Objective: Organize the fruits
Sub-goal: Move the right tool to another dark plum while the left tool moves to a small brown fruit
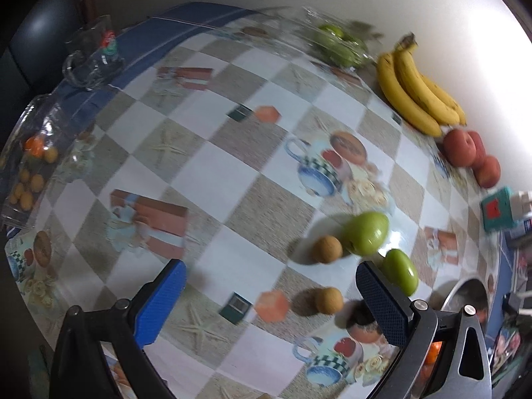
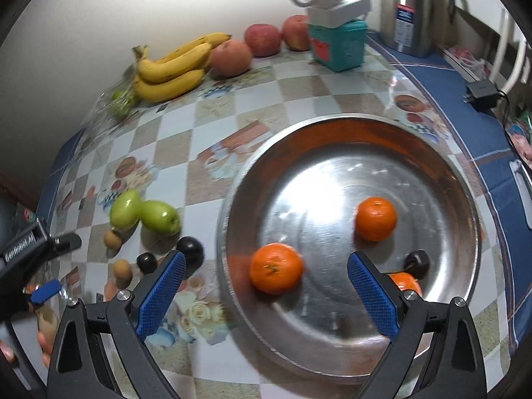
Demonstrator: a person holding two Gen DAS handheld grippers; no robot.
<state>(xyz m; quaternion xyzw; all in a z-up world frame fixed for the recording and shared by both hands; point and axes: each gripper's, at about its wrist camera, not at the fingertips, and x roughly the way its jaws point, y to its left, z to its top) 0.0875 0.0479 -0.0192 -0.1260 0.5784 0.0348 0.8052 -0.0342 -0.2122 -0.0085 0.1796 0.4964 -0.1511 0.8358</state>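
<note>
Fruits lie spread over a table covered with a checkered, picture-printed cloth (image 1: 212,166). In the right wrist view, a large round metal tray (image 2: 459,179) fills the centre and right of the frame. Inside it sit an orange (image 2: 376,218) at centre right, another orange (image 2: 276,267) at lower centre, a third orange (image 2: 407,282) partly hidden behind the right finger, and a small dark fruit (image 2: 417,262) just above that one. The right gripper (image 2: 266,291) hangs above the tray's near edge with its blue-padded fingers spread wide and nothing between them.

Left of the tray, two green apples (image 2: 143,214) lie touching each other. Below them are two small tan round fruits (image 2: 113,239) and two dark round fruits (image 2: 189,249). Along the wall at the upper left rest a bunch of bananas (image 2: 173,66) and three red apples (image 2: 262,40), with a teal box (image 2: 342,46) at the upper centre.

In the left wrist view, the left gripper (image 1: 271,299) is also spread open and empty, low over the cloth. The green apples appear at centre right of that frame, with the tan fruits nearby.
</note>
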